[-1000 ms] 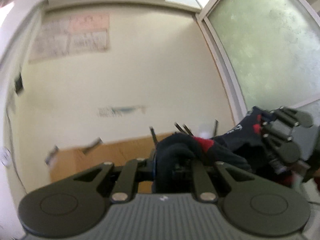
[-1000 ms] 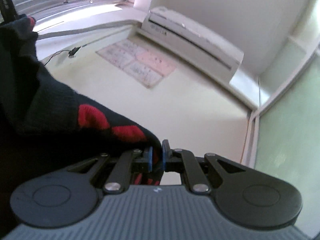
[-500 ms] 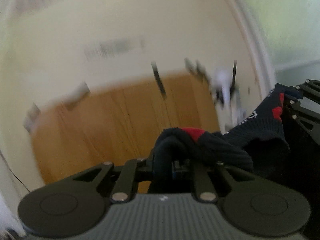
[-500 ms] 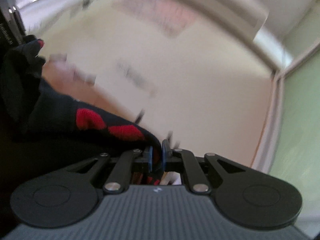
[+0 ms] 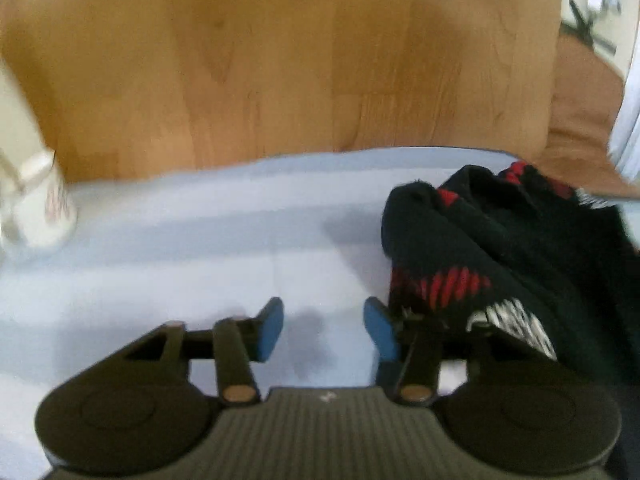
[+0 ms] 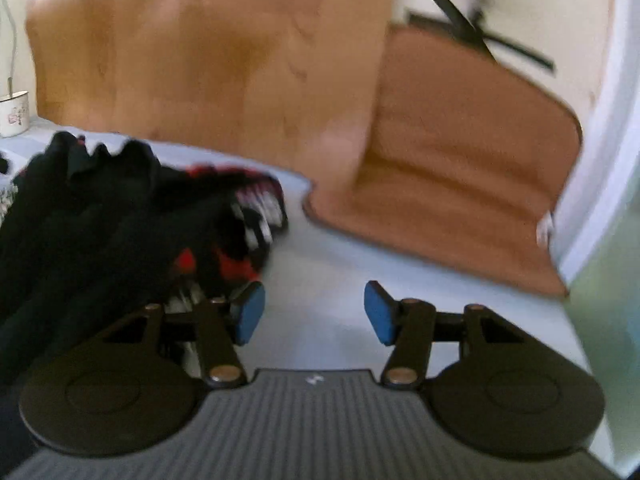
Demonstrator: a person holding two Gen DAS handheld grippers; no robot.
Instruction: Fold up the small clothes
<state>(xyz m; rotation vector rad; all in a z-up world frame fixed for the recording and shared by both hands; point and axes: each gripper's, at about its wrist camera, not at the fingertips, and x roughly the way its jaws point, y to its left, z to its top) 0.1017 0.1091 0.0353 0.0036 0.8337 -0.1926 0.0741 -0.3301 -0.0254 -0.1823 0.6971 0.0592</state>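
A black garment with red and white print [image 5: 500,248] lies crumpled on the pale blue table cover [image 5: 200,240]. My left gripper [image 5: 324,326] is open and empty, just left of the garment, whose edge touches its right finger. In the right wrist view the same garment [image 6: 120,216] lies to the left. My right gripper [image 6: 312,314] is open and empty, with the garment's edge next to its left finger. Both views are blurred.
A white printed mug [image 5: 44,204] stands at the left on the cover; it also shows in the right wrist view [image 6: 14,114]. A wooden panel [image 5: 280,60] rises behind the table. A brown cushioned seat [image 6: 460,160] sits at the right.
Both grippers swung down from facing the wall to the table. Both opened and let go of the black garment, which now lies on the cover.
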